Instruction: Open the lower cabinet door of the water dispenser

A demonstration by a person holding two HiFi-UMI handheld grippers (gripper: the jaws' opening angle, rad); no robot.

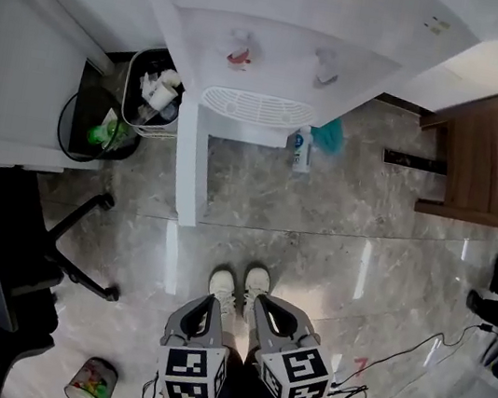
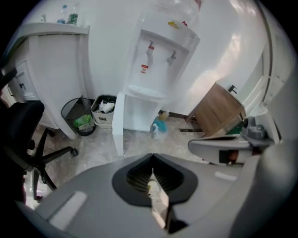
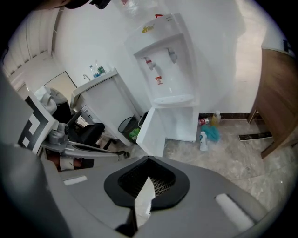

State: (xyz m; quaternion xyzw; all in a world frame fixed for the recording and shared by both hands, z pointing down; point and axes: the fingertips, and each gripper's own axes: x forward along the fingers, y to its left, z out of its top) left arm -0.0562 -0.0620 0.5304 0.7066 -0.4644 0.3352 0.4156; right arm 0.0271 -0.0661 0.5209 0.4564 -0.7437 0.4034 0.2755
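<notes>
Two hand-held grippers sit lowest in the head view, side by side just above a pair of white shoes (image 1: 241, 287). The left gripper (image 1: 210, 300) and right gripper (image 1: 264, 304) are both smooth grey plastic with black ribbed pads. Each carries a cube faced with black-and-white square markers. Each gripper's own view shows its jaws drawn together to a thin slit, and nothing is clamped in either. Both point away from the person and downward, well apart from the water dispenser (image 1: 284, 48). That is a tall white glossy box against the wall, with one red tap and one pale tap over a slotted oval drip grille (image 1: 257, 107). Its lower cabinet door (image 1: 196, 161), a flat white rectangular panel, stands already open. It is upright, hinged at the dispenser's left front corner as seen from the head view. It is swung out so its free edge points toward the person, and the head view sees it nearly edge-on. A bare white compartment (image 3: 179, 123) shows behind it. A small white bottle (image 1: 302, 150) and a crumpled teal cloth (image 1: 328, 136) lie by the base. Left of the door stand a pale bin (image 1: 153, 92) of white rubbish and a black mesh bin (image 1: 91, 124). Also present are a wood-grain cabinet (image 1: 497, 159) at the right, a black office chair (image 1: 1, 265) at the left, and a polished marbled floor (image 1: 320, 224).
</notes>
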